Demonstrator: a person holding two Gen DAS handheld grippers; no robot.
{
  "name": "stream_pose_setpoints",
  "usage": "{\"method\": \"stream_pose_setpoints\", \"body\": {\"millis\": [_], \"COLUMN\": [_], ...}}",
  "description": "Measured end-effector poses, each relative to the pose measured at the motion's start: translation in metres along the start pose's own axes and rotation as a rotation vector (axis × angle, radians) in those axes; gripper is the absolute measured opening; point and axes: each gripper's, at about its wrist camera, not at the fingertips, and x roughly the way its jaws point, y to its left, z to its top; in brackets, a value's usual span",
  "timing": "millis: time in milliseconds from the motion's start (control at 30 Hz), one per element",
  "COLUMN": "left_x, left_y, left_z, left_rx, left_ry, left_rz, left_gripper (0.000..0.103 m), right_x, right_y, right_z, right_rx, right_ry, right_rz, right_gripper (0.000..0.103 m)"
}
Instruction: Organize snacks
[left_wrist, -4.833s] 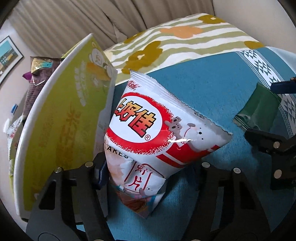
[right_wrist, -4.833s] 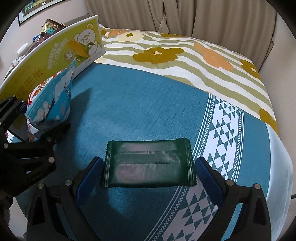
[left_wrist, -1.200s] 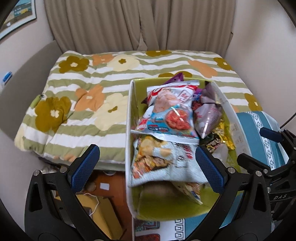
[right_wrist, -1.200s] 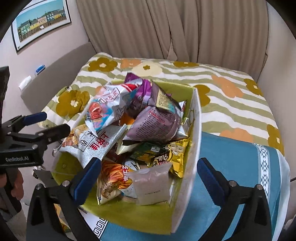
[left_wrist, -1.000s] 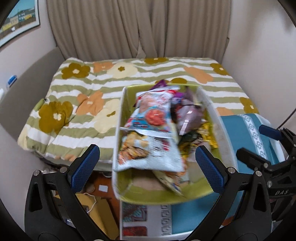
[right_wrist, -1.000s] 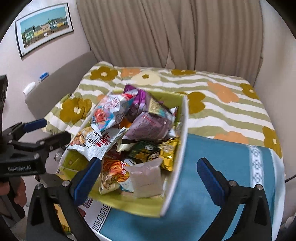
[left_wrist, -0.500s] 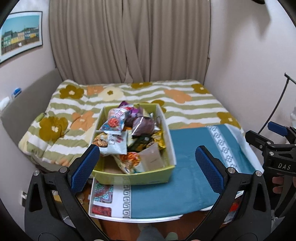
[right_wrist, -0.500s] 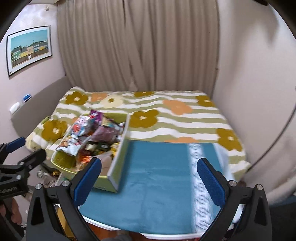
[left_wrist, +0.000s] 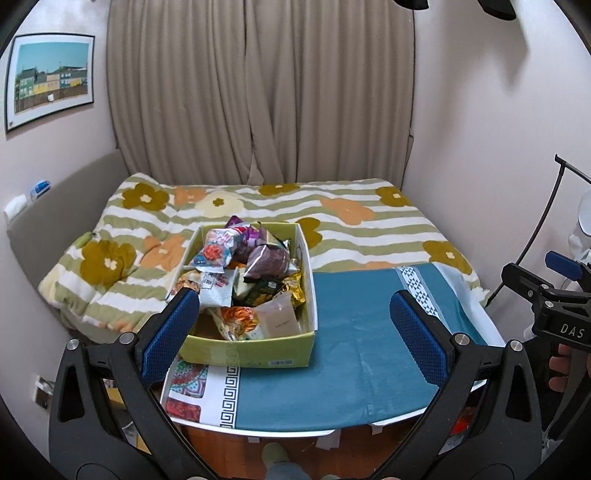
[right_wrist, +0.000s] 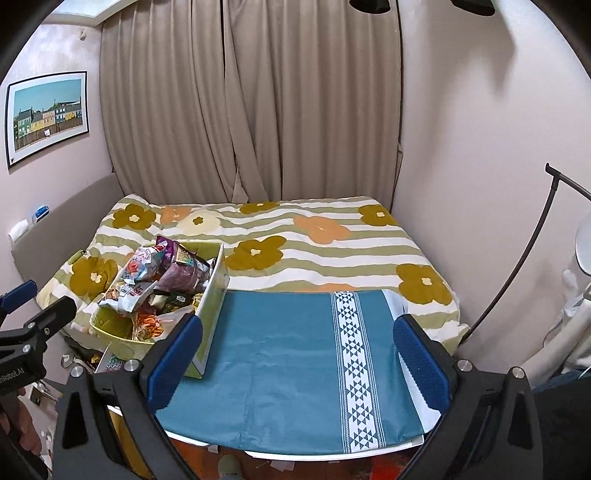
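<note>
A yellow-green box (left_wrist: 255, 356) heaped with snack packets (left_wrist: 255, 266) sat at the left end of the surface (left_wrist: 354, 354), on its teal cloth (right_wrist: 295, 354). Beyond lay a bed (left_wrist: 351, 214) with a flowered, striped cover, backed by beige curtains (left_wrist: 258, 92); a framed picture (left_wrist: 50, 79) hung on the left wall. The left hand-held gripper (left_wrist: 291, 332) hovered near, its blue pads wide apart and holding nothing, its left pad overlapping the box's near left corner. The right hand-held gripper (right_wrist: 295, 354) likewise stood spread and empty above the bare cloth. The left view alone showed the box's near wall with a barcode label; the right view showed the white patterned band (right_wrist: 351, 362) running the cloth's whole depth, and a thin black stand (right_wrist: 524, 254) at right.
</note>
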Motion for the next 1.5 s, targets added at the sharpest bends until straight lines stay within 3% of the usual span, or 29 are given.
{"method": "stream_pose_setpoints", "body": {"millis": [1500], "left_x": [-0.008], "left_y": [-0.006], "left_z": [-0.001], "left_rx": [0.0], "left_ry": [-0.015], "left_rz": [0.023], "left_gripper": [0.102], "right_x": [0.002], "right_y": [0.01], "right_z": [-0.001], "right_rx": [-0.002], "right_ry": [0.003], "right_rz": [0.005], "right_gripper": [0.103]}}
